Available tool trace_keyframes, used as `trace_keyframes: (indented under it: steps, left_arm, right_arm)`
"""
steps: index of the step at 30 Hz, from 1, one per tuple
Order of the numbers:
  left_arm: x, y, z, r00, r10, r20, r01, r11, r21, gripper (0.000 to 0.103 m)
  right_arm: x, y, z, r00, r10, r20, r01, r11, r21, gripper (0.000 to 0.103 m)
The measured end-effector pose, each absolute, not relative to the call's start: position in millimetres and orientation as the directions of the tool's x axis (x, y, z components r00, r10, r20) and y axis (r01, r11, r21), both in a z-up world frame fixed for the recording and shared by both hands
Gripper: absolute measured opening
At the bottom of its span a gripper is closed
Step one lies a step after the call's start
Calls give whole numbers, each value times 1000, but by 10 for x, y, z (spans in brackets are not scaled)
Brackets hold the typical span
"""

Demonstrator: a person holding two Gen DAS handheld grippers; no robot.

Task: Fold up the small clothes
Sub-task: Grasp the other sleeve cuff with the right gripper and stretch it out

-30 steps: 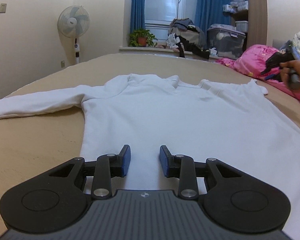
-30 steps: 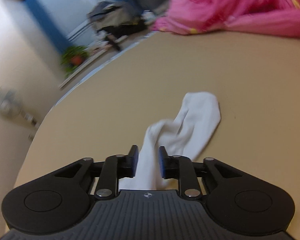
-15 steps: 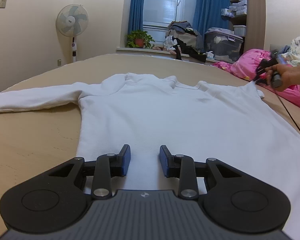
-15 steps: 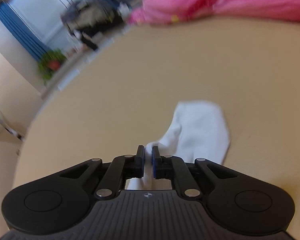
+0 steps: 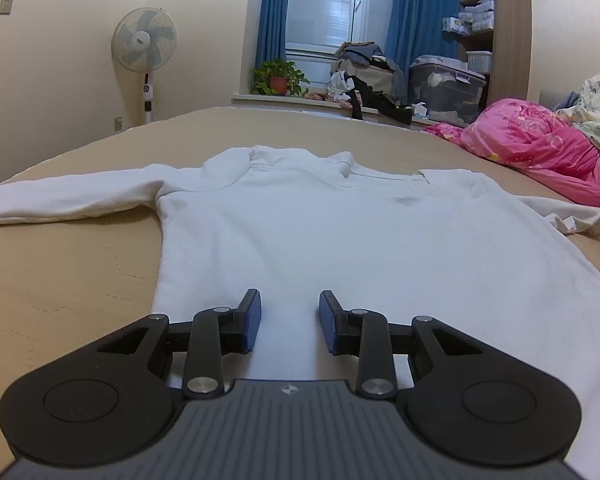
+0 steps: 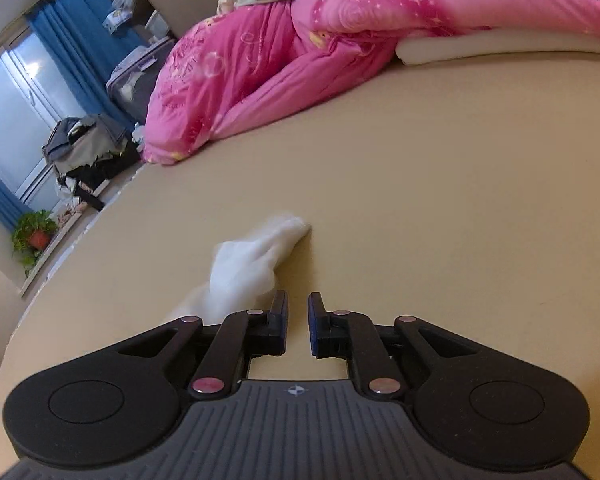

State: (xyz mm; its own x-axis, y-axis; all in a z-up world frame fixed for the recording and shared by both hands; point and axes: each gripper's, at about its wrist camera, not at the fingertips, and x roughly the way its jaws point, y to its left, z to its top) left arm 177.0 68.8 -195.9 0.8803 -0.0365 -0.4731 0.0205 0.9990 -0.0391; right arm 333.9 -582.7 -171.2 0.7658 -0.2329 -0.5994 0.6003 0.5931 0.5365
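We see the white long-sleeved cotton top (image 5: 340,240) flat on the tan bedsheet (image 5: 60,280), collar toward upper frame, our left gripper (image 5: 289,320) level over its hem, jaws wide and empty, while our right gripper (image 6: 298,328), narrowly parted, holds nothing beside the crumpled sleeve (image 6: 252,264).

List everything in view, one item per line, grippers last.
white long-sleeved top: one, white, spread flat mid-bed
right sleeve: one, white, bunched on the bed beside the right gripper
tan bed cover: one, tan, under everything
pink quilt: one, pink, heaped at the bed's edge
standing fan: one, white, by the wall
potted plant: one, green, on the windowsill
blue curtains: two, flanking the window
left gripper: open, over the hem
right gripper: open, empty
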Motion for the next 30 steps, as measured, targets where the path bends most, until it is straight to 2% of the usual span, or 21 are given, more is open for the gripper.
trace_keyframes:
  steps: [1,3,4,6,8,13,14,15,16,17,20,21,23,24,25,26,28,30]
  left_arm:
    - [1766,687,-1959,880,-36,-473,20,999,-39,36]
    - [1763,685,-1956,880,-37,-474,20,999,-39,36]
    - [1763,684,-1956,880,-36,-474,20,999,-39,36]
    - [1766,685,-1956,879,-38,-475,21,999,-42,36]
    - [1762,679,-1953,879,-37,-475,20,999,-40,36]
    - [1773,669,-1966,879,-35,-476,21,999,-36,36]
    - [1773,663,-1965,878,-35,-476,21,999,-34,36]
    - [1774,660,-1970,878,-35,-477,22,999,-33,36]
    - [1776,659,-1978,878,-35,-477,23,999,-32,36]
    - [1775,652,-1979,878,-35,-477,23,999,-30,36]
    - [1767,641,-1973,877,-35,-479,23,999,-31,36]
    - [1765,640,-1975,877,-36,-480,23,999,-32,36]
    - [1761,635,-1973,877,-35,-480,23,999,-31,36]
    - [1759,633,-1973,877,-35,-480,23,999,-32,36]
    - [1763,638,-1972,877,-35,-480,23,999,-31,36]
    - [1758,629,-1970,877,-35,-480,23,999,-30,36]
    - [1763,638,-1971,876,-36,-480,23,999,-32,36]
    - [1762,639,-1970,876,-36,-481,23,999,-33,36]
  right_arm:
    - [3374,-5875,-1730,768,-219,-602,590,609,531,22]
    - [3492,-5984,-1726,777,-192,-599,567,625,536,43]
    - [3571,-6033,-1689,775,-194,-601,570,626,533,46]
    - [3704,-6209,-1681,789,-163,-592,556,600,575,50]
    - [3906,-6415,-1761,810,-63,-584,520,540,662,51]
    - [4327,-6663,-1872,793,27,-609,527,471,707,52]
    - [4423,-6652,-1891,757,48,-651,546,500,672,49]
    - [4511,-6612,-1898,710,48,-703,570,547,613,33]
    - [4569,-6567,-1867,681,15,-732,581,597,553,22]
    - [4619,-6537,-1824,667,-7,-745,576,638,511,4]
    - [4592,-6570,-1596,725,-53,-687,544,656,523,4]
    - [4497,-6597,-1476,768,-101,-632,532,650,542,3]
    - [4151,-6672,-1261,868,-231,-439,478,623,619,3]
    - [3995,-6696,-1214,864,-324,-386,502,619,604,3]
    - [3890,-6739,-1237,831,-400,-387,557,603,572,3]
    - [3827,-6791,-1335,772,-459,-438,635,572,519,3]
    - [3774,-6910,-1654,663,-476,-579,741,527,416,3]
    - [3639,-6980,-1889,600,-482,-638,790,480,381,4]
